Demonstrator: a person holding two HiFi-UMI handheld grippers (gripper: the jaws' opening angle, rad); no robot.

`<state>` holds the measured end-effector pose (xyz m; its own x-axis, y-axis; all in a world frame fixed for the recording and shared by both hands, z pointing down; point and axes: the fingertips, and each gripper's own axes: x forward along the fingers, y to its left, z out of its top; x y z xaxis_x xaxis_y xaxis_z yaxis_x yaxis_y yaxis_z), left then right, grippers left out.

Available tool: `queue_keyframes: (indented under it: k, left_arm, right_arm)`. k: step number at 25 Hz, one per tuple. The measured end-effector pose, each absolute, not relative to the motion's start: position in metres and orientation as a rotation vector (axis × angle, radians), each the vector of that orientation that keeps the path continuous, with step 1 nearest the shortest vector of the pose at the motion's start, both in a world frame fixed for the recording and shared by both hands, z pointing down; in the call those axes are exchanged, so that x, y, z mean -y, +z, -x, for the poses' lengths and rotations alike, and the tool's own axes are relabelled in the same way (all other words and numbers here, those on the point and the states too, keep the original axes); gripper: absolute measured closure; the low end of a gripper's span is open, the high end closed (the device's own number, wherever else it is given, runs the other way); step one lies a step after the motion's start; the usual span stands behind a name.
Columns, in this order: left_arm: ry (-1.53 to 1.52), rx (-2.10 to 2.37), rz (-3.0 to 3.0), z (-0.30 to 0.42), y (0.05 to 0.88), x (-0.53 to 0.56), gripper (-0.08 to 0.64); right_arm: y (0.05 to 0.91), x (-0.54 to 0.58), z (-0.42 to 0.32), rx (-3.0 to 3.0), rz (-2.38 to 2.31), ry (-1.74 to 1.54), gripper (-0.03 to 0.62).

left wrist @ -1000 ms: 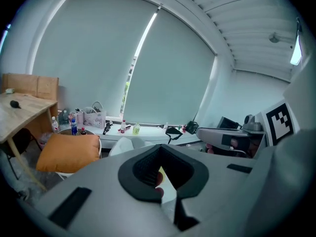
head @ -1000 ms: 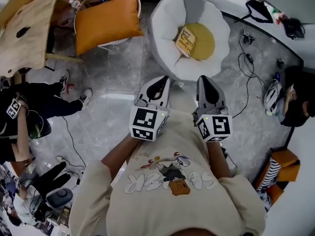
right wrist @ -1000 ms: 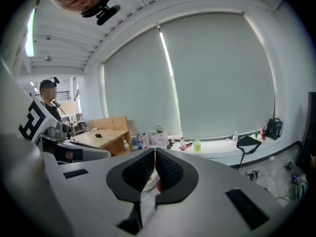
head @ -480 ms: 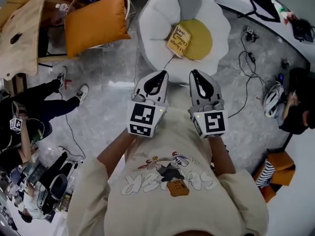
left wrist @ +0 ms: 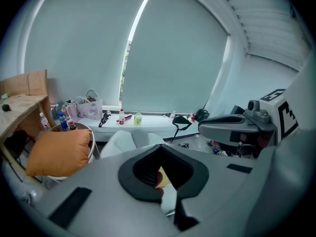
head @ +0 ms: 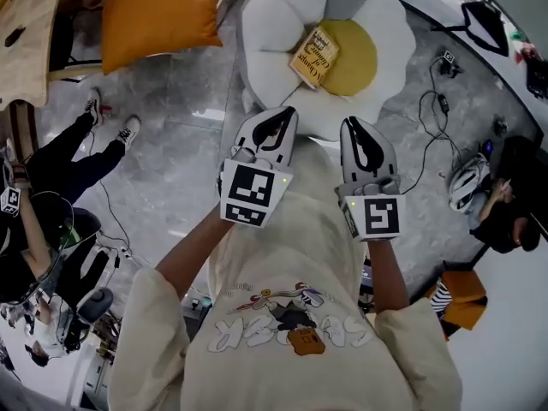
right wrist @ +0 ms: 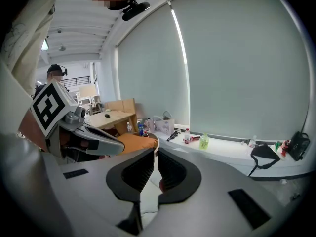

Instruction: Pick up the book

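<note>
- Tan-yellow book (head: 314,56) lies flat and cover up on a white petal-shaped seat (head: 274,32). It is turned askew and overlaps the left edge of the seat's yellow centre (head: 353,54).
- Both grippers hang on the person's side of the seat, apart from the book and pointing towards it.
- The left gripper (head: 285,114) has its jaws closed together with nothing between them. In the head view its tip lies over the seat's near rim.
- The right gripper (head: 353,125) is just beside the left one and roughly parallel. Its jaws are closed too, with only a thin slit between the pads, and it is empty.
- An orange cushion (head: 158,11) sits to the left of the seat.
- Grey marbled floor (head: 184,161) lies beneath everything.
</note>
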<state>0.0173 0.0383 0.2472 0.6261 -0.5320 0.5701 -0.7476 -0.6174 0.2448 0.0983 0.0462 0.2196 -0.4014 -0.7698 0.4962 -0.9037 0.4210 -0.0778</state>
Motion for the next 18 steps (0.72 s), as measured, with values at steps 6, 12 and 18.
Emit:
queue_keyframes:
  k: [6,12,18]
  left_arm:
    - [0.656,0.948,-2.381,-0.024,0.289,-0.019,0.563]
    - [0.688,0.93,-2.36,-0.02,0.313,-0.021,0.561]
    - [0.71,0.891,-2.355,-0.026,0.354,0.003,0.561]
  right_arm:
    - [0.255,-0.024,-0.103,2.261,-1.422,0.538,0.566]
    - [0.279,-0.035,-0.098,2.232,-1.371,0.576,0.532]
    - [0.321,-0.012,-0.091,2.211,-1.358,0.655,0.503]
